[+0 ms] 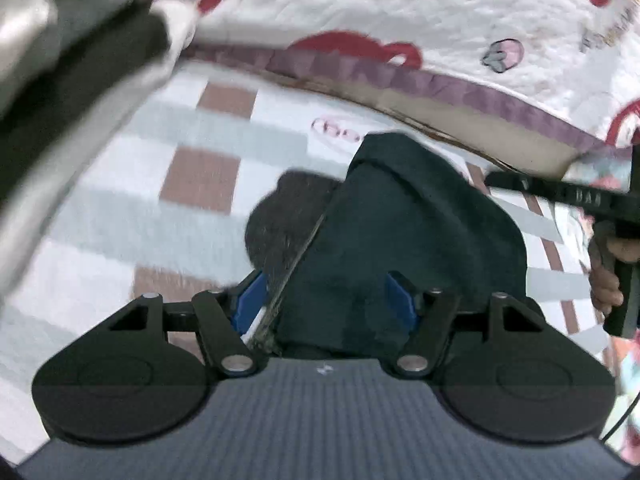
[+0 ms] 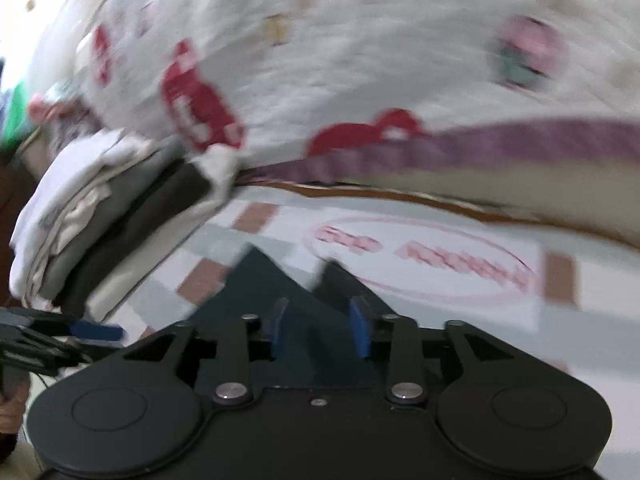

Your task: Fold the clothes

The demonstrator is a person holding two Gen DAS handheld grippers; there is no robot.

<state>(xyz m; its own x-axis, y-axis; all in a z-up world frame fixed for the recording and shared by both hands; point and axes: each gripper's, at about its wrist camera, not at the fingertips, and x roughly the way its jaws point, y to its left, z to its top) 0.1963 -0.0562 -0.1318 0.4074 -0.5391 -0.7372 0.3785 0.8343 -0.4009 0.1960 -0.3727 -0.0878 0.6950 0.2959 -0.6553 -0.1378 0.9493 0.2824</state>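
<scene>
One dark teal garment (image 1: pixel 400 240) bunched between the blue pads (image 1: pixel 250 300) of the left tool (image 1: pixel 326 304), cloth filling the gap, pads apparently pressing on it; draped over a checked bedsheet (image 1: pixel 120 208). From the right wrist, the same garment (image 2: pixel 264 284) peaked up between the pads of the right tool (image 2: pixel 320 328), grip there blurred, cannot tell. Only the right view showing one stack of folded clothes (image 2: pixel 92 216) at 9 o'clock and an oval pink print (image 2: pixel 424 256) at 2 o'clock. Only the left view showing a hand (image 1: pixel 608 276) at 3 o'clock. One white quilt with red figures (image 1: pixel 400 8) at 12 o'clock in both.
</scene>
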